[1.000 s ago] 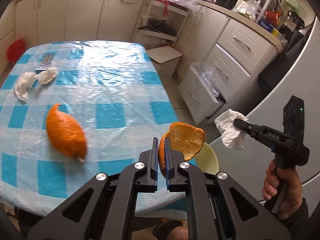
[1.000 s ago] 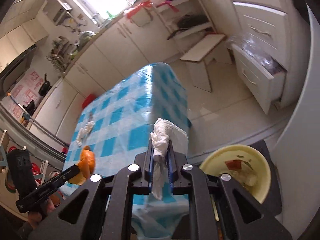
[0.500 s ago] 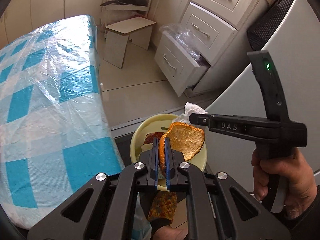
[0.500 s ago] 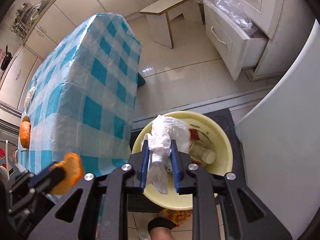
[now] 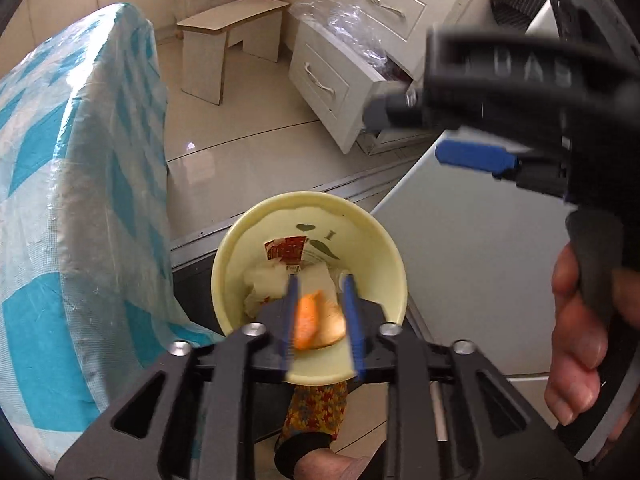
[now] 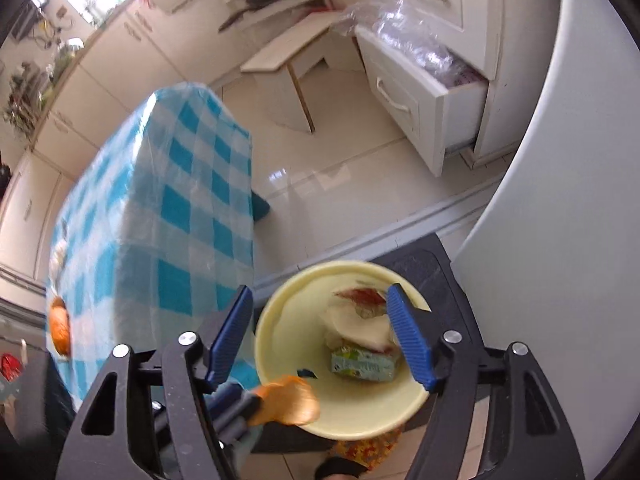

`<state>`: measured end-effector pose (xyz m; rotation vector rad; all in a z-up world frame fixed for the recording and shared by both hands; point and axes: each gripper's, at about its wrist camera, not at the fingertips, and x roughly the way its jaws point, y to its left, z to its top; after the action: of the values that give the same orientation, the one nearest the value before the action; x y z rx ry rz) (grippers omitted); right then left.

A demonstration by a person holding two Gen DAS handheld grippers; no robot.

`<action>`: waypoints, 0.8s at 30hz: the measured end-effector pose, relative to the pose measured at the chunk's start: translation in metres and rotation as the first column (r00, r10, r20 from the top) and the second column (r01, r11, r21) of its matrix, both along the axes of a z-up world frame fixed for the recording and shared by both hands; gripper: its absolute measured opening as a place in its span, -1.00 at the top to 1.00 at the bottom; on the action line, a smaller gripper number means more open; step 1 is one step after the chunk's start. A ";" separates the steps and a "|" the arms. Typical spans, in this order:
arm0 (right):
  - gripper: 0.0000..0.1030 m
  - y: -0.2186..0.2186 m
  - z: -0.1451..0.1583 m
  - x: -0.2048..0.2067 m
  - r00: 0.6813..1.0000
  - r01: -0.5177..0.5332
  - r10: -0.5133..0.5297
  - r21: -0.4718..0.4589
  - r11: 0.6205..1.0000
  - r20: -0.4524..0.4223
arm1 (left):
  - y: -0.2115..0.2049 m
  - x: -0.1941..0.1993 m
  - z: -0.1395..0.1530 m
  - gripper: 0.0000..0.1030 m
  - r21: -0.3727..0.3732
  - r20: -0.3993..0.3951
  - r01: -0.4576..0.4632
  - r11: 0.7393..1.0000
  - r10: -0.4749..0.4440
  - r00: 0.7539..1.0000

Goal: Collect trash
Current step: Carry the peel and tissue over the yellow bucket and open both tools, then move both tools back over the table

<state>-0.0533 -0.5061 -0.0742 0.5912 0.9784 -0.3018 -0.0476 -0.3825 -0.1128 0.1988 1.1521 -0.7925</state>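
Both grippers hang over the pale yellow plastic bin (image 5: 308, 216) on the floor by the table's near corner: left gripper (image 5: 322, 312) jaws opening around the orange peel piece (image 5: 306, 316), dropping it in; right gripper (image 6: 320, 336) jaws opening, nothing between them, white crumpled tissue (image 6: 360, 326) already in the bin with cartons. Still left: another orange peel (image 6: 60, 330) near the edge of the blue-white checked, plastic-covered table (image 6: 160, 216); tiled kitchen floor, white cabinets, one drawer open.

We point our black left gripper with blue pads (image 5: 322, 320) steeply downward, its jaws opening. Our black right gripper (image 6: 326, 334) tilts down too, jaws opening wide, nothing between them. Our right hand (image 5: 578, 340) wraps its handle.
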 end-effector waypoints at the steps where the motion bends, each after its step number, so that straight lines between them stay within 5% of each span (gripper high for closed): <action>1: -0.37 -0.002 0.004 -0.001 1.000 0.014 -0.014 -0.003 1.000 0.023 | 0.000 -0.002 0.003 0.21 -0.008 0.011 0.002 1.000 -0.002 1.000; 10: -0.42 -0.018 0.019 -0.008 0.986 0.128 -0.129 0.017 0.992 0.109 | 0.037 0.001 0.042 0.01 -0.096 0.071 -0.020 0.995 0.027 0.997; 16: -0.42 -0.010 0.021 0.003 0.990 0.099 -0.099 0.005 0.995 0.099 | 0.118 0.021 0.085 -0.05 -0.177 0.151 -0.153 0.972 0.180 0.972; 20: -0.43 0.006 0.025 0.016 0.992 0.066 -0.065 -0.004 0.998 0.108 | 0.217 0.055 0.112 -0.21 -0.199 0.243 -0.358 0.912 0.400 0.884; 24: -0.43 0.040 0.034 0.038 0.991 -0.011 0.013 -0.022 1.000 0.130 | 0.313 0.106 0.113 -0.26 -0.153 0.255 -0.560 0.814 0.580 0.774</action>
<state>-0.0152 -0.4659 -0.0399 0.5786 0.8516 -0.2590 0.0583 -0.0695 0.0003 -0.0972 0.8296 -0.2421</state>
